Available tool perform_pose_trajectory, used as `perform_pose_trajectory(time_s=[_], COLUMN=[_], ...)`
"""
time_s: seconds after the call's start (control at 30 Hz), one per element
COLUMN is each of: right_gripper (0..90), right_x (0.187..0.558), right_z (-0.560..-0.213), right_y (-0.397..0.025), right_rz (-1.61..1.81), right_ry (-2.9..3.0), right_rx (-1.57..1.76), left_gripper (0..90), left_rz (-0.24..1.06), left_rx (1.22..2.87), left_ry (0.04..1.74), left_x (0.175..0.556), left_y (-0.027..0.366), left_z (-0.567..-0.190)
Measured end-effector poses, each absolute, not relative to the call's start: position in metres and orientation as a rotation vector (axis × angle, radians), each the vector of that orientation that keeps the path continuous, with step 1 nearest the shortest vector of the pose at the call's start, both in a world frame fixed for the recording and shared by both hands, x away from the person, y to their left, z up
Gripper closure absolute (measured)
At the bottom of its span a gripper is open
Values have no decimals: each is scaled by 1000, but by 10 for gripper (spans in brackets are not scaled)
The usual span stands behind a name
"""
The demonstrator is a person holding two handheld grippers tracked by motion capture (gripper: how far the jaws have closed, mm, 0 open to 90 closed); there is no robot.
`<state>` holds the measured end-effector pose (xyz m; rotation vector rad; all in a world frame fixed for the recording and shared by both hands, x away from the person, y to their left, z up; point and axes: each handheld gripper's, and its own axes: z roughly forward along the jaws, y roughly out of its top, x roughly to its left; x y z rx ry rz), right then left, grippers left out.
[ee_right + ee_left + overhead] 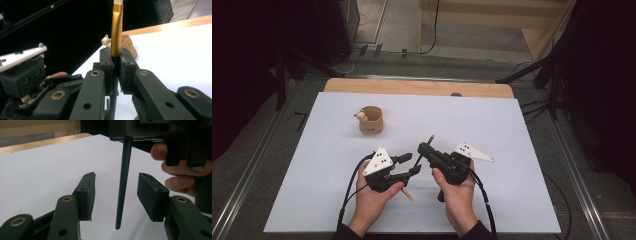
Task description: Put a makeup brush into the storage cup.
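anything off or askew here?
Nothing damaged or spilled. The right gripper is shut on a thin brush, which hangs between the open left gripper pads without touching either. The wooden cup stands upright on the table.

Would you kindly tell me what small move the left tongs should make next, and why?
Probably close the left tongs on the brush handle. Their jaws stand open on either side of its dark shaft without touching, while the right tongs are shut on it just below the gold ferrule.

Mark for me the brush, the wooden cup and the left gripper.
brush [116, 30]: right gripper view, on its gold ferrule.
wooden cup [372, 120]: high view, on its outer wall.
left gripper [116, 192]: left gripper view, midway between its open pads.
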<state>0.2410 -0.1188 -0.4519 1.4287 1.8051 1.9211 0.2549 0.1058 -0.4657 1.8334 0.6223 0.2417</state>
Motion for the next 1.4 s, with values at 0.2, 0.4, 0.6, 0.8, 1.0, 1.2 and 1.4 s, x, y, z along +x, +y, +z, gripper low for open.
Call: perform_pose_trajectory(time_s=[0.2,0.4,0.6,0.8,1.0,1.2,1.4], right_gripper=[843,842,842,842,841,720,401], right_x=[237,234,233,232,231,232,235], right_z=[-448,-446,-446,-445,-445,-444,-441], right_y=[-109,-101,-97,-95,-94,-95,-105], right_rz=[1861,1808,1794,1792,1789,1802,1838], right_ry=[1876,1927,1955,1969,1975,1953,1898], right_rx=[1324,1246,1212,1190,1183,1154,1150], left_gripper=[512,591,650,711,806,841,843], left_rz=[247,222,205,185,157,172,180], left_rx=[1845,1839,1843,1841,1842,1841,1843], left_ry=[617,622,621,622,618,610,615], left_x=[253,254,253,253,254,253,256], left_y=[104,104,103,103,104,105,108], left_z=[-463,-462,-462,-461,-461,-459,-460])
